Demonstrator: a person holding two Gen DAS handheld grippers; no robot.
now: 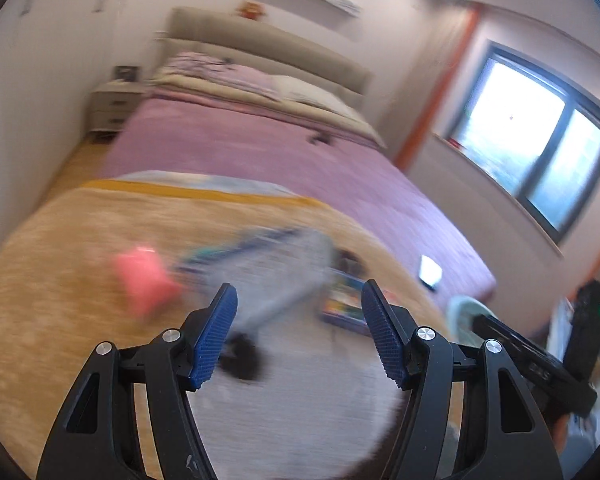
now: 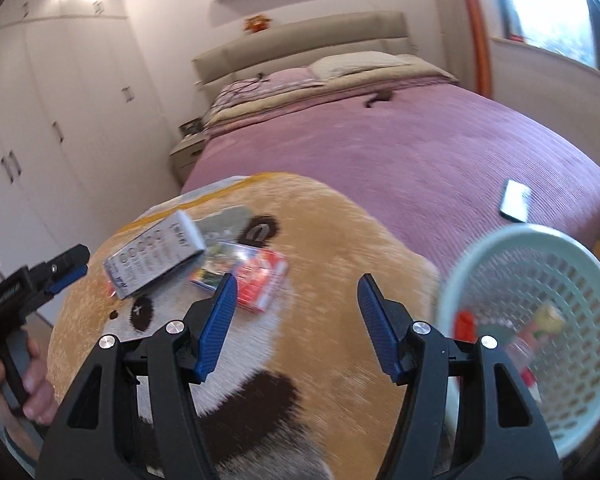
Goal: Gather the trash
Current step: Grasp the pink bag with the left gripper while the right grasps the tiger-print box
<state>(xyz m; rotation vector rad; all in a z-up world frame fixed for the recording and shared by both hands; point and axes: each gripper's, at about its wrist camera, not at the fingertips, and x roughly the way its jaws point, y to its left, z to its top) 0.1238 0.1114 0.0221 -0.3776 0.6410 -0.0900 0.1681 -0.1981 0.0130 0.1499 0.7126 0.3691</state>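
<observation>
At far left in the right wrist view, a hand (image 2: 10, 380) holds the left gripper (image 2: 66, 270); its own camera shows the fingers spread with nothing between them. Right of it, litter lies on a plush animal-face blanket (image 2: 340, 240): a grey box (image 2: 156, 256) resting on flat wrappers, beside a red packet (image 2: 262, 280). The right gripper (image 2: 294, 320) hovers nearer, fingers released, empty. Far right stands a pale green basket (image 2: 496, 240), already holding scraps. The step looks like reaching for another piece; next, close on one and carry it right. Open blanket surrounds the pile; the bed edge falls just behind the basket.
</observation>
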